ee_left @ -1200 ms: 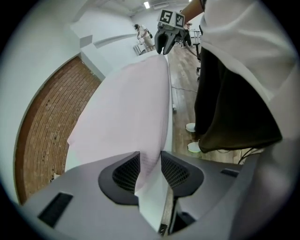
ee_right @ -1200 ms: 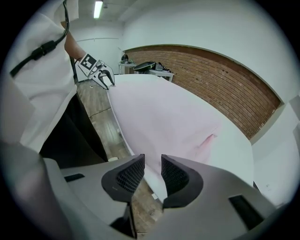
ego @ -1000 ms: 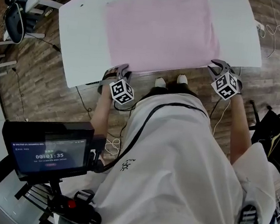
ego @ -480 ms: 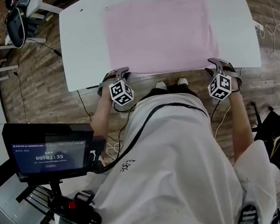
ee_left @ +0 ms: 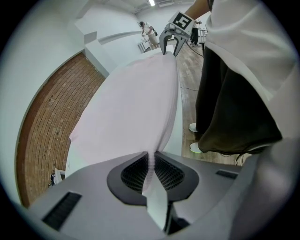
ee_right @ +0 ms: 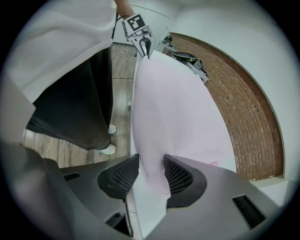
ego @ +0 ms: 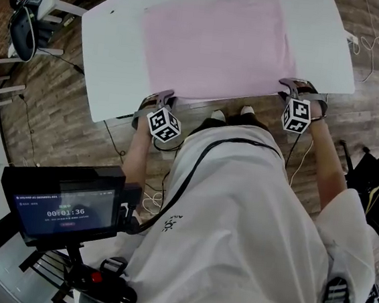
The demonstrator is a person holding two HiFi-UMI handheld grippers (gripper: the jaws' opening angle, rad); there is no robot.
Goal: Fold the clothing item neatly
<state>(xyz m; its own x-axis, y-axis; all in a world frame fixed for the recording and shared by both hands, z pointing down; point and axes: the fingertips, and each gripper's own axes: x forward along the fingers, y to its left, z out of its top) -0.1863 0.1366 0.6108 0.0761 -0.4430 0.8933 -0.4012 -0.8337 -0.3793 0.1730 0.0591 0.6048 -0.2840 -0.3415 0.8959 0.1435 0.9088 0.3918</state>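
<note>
Pink garment (ego: 214, 42) lies flat on the surface (ego: 112, 52). My left gripper (ee_left: 149, 164) has just clenched its jaws on the near edge. My right gripper (ee_right: 151, 171) has just released, with the edge loose between its jaws.

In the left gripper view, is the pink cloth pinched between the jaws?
Yes: the left gripper, whose jaws have just been closing, pinches the edge of the cloth between them.

Left claw (ee_left: 151, 160) jaws just closed, pinching near edge of pink garment (ee_left: 131, 103). Right claw (ee_left: 169, 41) sits at its far corner.
</note>
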